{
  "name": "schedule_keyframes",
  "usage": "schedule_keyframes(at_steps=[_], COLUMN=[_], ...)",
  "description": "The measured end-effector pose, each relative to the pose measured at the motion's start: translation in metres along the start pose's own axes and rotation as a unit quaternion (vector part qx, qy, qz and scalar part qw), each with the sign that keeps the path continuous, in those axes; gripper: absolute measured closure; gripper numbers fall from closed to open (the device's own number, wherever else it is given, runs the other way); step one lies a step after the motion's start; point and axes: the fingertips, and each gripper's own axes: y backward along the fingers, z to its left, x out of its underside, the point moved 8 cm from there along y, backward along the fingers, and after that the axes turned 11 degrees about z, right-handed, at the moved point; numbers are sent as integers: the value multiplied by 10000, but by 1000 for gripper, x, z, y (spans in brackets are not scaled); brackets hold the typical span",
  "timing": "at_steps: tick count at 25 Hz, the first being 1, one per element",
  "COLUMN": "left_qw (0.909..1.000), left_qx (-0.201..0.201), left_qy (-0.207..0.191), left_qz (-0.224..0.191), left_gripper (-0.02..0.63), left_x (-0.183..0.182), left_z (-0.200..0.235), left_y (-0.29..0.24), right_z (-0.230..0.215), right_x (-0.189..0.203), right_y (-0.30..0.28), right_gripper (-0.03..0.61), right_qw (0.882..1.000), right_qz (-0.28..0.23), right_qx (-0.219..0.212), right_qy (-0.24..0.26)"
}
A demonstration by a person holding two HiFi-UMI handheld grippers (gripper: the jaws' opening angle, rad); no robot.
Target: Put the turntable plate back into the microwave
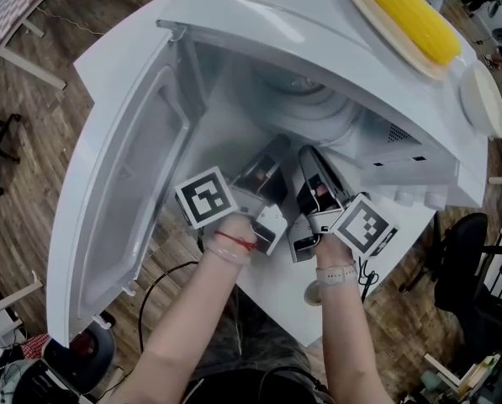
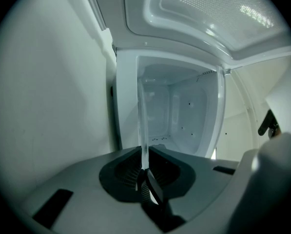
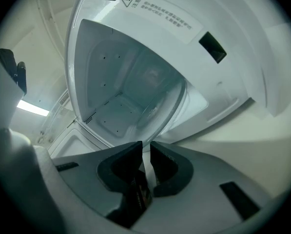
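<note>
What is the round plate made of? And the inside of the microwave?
The turntable plate looks like clear glass, smooth and shiny. You can see the walls behind right through it, and its thin edge glints where the left tool pinches it. The microwave's inside looks like white painted metal with a soft sheen, though it could be plastic.

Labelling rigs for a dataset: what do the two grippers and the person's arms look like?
Both the left gripper and right gripper have grey bodies, dark ribbed jaws and a white cube with a black square marker. Forearms bare; red string bracelet left, pale wristband right.
</note>
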Motion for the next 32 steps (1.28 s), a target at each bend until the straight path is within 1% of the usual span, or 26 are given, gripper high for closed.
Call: schedule_keyframes(at_steps=[10, 19, 22, 25, 27, 32], left_qw=[10000, 9999, 9990, 9969, 9956, 9888], left_qx=[-67, -109, -263, -399, -450, -709], left_qy=[-55, -75, -341, -615, -750, -1207], left_qz=[11, 34, 149, 288, 348, 526], left_gripper=[569, 569, 569, 571, 572, 589], left_x=[4, 10, 11, 12, 14, 18], left_z=[-1, -2, -2, -4, -8, -14], left_y=[7, 13, 15, 15, 15, 16], right_z=[-2, -1, 0, 1, 4, 7], right_x=[2, 5, 7, 12, 14, 14], right_y=[2, 6, 8, 8, 10, 16], right_gripper=[514, 534, 534, 534, 537, 545], right_qw=[9999, 9999, 9998, 9999, 9998, 9989], right_qz=[21, -24, 38, 54, 74, 83], right_qx=[71, 101, 177, 94, 89, 153], right_qy=[-94, 15, 115, 82, 168, 443])
